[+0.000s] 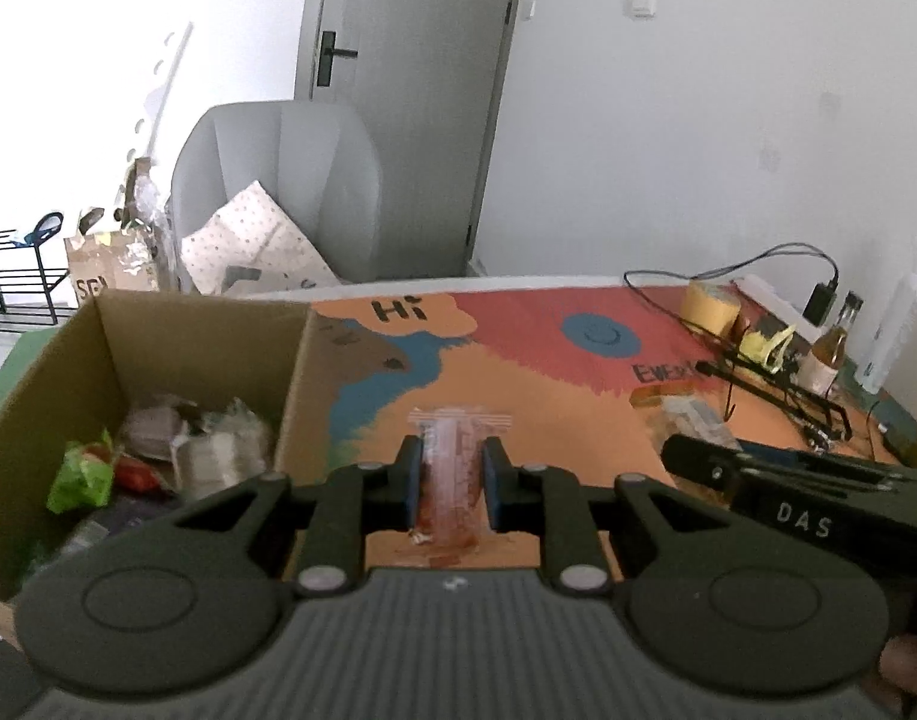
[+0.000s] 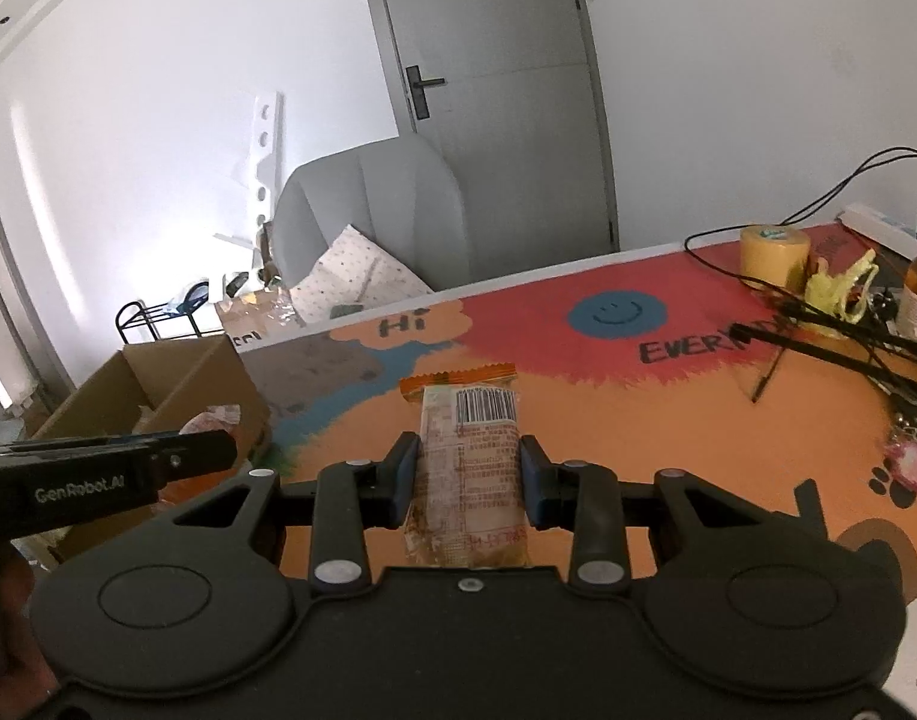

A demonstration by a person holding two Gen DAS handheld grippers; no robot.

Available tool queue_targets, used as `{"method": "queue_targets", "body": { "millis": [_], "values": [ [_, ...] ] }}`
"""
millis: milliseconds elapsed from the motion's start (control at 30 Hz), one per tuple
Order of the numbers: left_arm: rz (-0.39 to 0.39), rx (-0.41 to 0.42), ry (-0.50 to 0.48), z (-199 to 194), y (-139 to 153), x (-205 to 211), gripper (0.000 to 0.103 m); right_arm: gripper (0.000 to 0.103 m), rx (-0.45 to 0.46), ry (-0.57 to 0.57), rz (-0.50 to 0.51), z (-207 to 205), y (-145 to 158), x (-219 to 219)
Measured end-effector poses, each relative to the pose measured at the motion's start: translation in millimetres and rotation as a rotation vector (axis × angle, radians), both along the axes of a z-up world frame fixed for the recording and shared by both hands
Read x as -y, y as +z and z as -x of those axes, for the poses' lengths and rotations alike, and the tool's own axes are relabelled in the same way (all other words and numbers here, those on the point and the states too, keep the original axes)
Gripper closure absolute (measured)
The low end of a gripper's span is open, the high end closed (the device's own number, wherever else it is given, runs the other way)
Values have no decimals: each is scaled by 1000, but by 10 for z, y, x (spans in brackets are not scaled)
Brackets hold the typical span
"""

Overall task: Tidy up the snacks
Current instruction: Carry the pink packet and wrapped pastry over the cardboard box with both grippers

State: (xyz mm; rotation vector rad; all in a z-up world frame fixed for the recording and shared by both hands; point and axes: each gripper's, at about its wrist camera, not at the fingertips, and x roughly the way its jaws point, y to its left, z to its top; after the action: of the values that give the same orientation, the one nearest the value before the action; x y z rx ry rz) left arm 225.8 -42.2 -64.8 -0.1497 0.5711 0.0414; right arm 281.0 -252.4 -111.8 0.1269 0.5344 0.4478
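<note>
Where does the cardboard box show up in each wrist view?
Left wrist: the cardboard box fills the lower left, open, with wrapped snacks inside, beside the left gripper.
Right wrist: the box sits at mid-left, partly hidden behind the other gripper's body.
Shared landmark: the "Hi" lettering on the mat, just right of the box.

A slim reddish clear-wrapped snack is sitting lengthwise between blue-padded fingers at lower centre. A wider orange-edged barcoded packet is lying likewise. The cardboard box at left is holding mixed wrappers.
</note>
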Motion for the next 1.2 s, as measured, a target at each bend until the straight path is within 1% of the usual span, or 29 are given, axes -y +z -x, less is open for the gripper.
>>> {"method": "queue_targets", "body": {
  "millis": [67,367,700,933,1200],
  "values": [
    [5,8,-6,37,36,-43,83,70,4,6,-6,13,23,-29],
    [15,43,36,191,188,-287,83,70,24,30,-22,73,143,-206],
    [17,70,107,358,296,-642,83,70,48,76,-32,144,255,-502],
    [20,81,141,430,305,-883,83,70,57,106,-35,149,285,-725],
    [54,75,198,449,239,-1191,83,70,65,159,-20,152,325,-1029]
  ]
}}
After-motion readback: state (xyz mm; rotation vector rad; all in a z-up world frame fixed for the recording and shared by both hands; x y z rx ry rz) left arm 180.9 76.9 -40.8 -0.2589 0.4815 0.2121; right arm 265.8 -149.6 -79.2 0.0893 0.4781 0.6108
